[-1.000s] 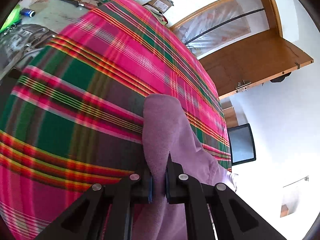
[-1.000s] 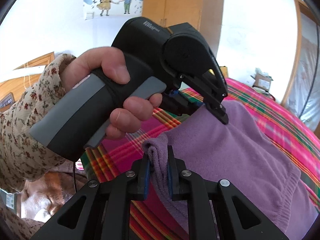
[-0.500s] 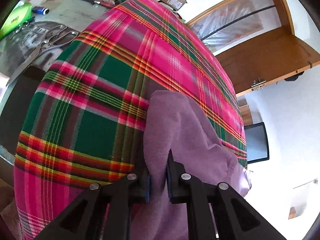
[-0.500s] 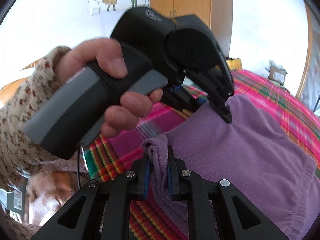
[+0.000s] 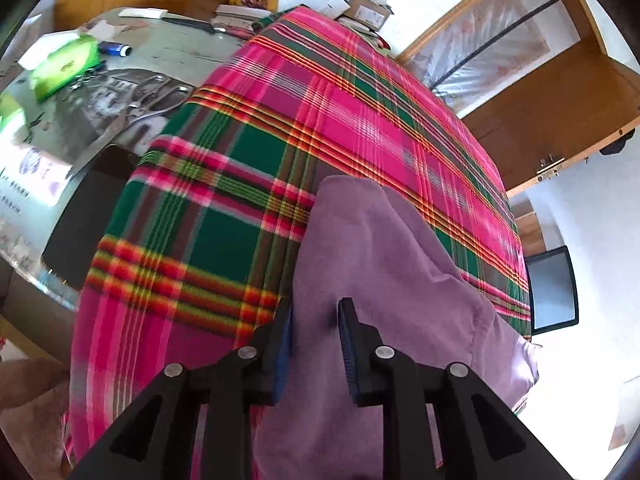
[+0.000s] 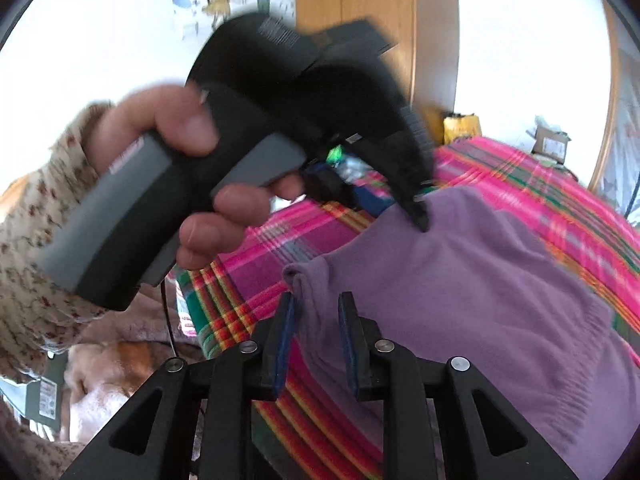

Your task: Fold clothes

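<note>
The purple garment (image 5: 384,264) lies spread on a pink and green plaid cloth (image 5: 328,120) covering the table. The left gripper (image 5: 315,344) has its jaws opening, the fabric lying loose between blue pads that no longer press it. Likewise the right gripper (image 6: 316,334), jaws opening astride the garment's bunched corner; the left tool shows there, gripped by a hand (image 6: 188,184) in a floral sleeve (image 6: 28,216).

Purple fleece garment (image 5: 384,248) lies folded flat on plaid cloth (image 5: 224,184)
</note>
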Motion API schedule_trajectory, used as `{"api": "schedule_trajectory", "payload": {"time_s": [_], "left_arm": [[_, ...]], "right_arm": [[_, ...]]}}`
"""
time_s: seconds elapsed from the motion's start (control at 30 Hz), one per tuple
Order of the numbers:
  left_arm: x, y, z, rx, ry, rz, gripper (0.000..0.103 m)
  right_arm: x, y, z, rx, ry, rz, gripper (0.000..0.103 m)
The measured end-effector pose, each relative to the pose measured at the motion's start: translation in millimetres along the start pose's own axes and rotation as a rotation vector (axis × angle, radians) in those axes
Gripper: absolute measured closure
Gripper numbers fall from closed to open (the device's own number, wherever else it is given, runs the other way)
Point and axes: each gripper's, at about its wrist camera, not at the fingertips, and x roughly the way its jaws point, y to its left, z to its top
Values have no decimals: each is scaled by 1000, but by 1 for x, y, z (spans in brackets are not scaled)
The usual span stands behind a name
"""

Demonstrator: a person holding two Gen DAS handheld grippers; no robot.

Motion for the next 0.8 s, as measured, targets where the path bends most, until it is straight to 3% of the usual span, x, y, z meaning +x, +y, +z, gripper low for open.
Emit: {"api": "schedule_trajectory", "payload": {"time_s": [0.13,0.3,0.53,0.8], "left_arm": [[-22,-12,-16,7,-75,49,80],[-29,-48,-33,61,-108,63,77],[-32,-102,-52,110,-144,-30,77],[27,-168,-80,239,35,-80,76]], "right_arm": [[-33,-39,-9,77,-63,-89,78],[-91,-93,-58,208,-74,-249,78],[-152,-179,-133,390,-31,-515,77],[-192,-233,-183,530,-14,-705,77]]}}
